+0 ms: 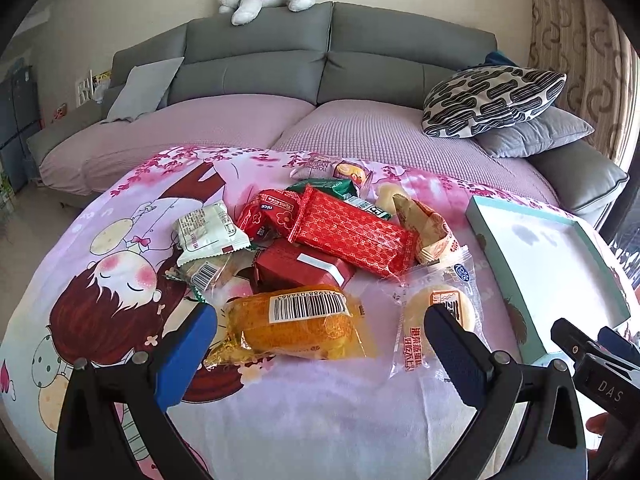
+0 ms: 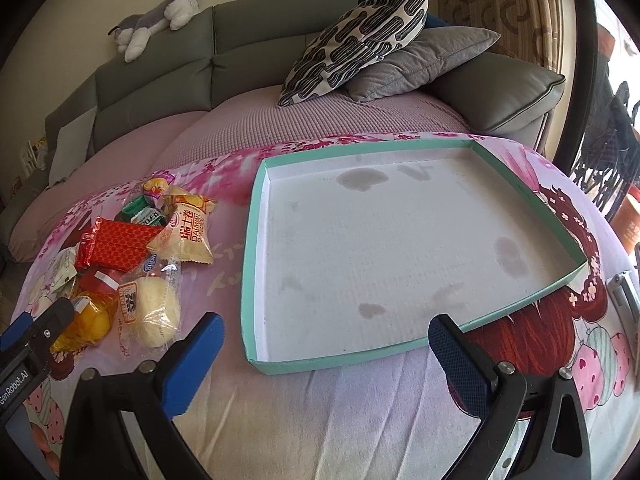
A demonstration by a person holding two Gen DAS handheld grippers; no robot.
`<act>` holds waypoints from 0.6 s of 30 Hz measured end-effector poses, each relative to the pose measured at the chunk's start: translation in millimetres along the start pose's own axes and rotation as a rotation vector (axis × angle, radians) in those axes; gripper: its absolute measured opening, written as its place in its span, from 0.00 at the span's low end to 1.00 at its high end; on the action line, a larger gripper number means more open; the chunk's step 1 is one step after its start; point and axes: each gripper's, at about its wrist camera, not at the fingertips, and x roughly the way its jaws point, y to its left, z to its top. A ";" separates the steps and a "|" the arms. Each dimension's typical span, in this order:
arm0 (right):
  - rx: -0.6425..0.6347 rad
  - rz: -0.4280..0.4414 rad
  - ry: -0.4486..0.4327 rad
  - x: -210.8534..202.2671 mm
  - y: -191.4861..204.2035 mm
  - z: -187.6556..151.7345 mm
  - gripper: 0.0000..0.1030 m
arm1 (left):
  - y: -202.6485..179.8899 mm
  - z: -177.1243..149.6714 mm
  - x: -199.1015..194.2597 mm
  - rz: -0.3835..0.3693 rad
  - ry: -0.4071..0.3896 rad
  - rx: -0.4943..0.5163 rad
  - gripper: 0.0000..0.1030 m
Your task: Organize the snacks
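While both the left gripper [image 1: 320, 328] and right gripper [image 2: 326, 334] hang spread and empty, the orange-wrapped cake [image 1: 298, 322] lies just left of the teal tray [image 2: 256, 216], and its slick wrapper could slip when pinched.

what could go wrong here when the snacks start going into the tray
1. The snacks lie heaped and overlapping: lifting the long red pack could drag the packs under it along.
2. The orange bun sits in slick, loose wrap between the open left claw fingers; a pinch on film alone may slip.
3. The shallow teal tray rests on a soft printed cloth, so a bump from the open right claw could shift it.
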 end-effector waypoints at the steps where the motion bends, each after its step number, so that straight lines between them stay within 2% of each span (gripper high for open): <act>1: 0.001 0.005 -0.002 -0.5 0.0 0.1 1.00 | 0.1 0.2 0.2 0.000 0.003 0.001 1.00; 6: -0.012 0.016 0.000 -1.5 1.7 0.7 1.00 | 3.0 1.1 -1.5 0.008 -0.002 -0.014 1.00; 18: -0.016 0.011 0.037 0.4 3.7 0.1 1.00 | 8.5 -3.2 4.3 -0.015 0.049 -0.062 1.00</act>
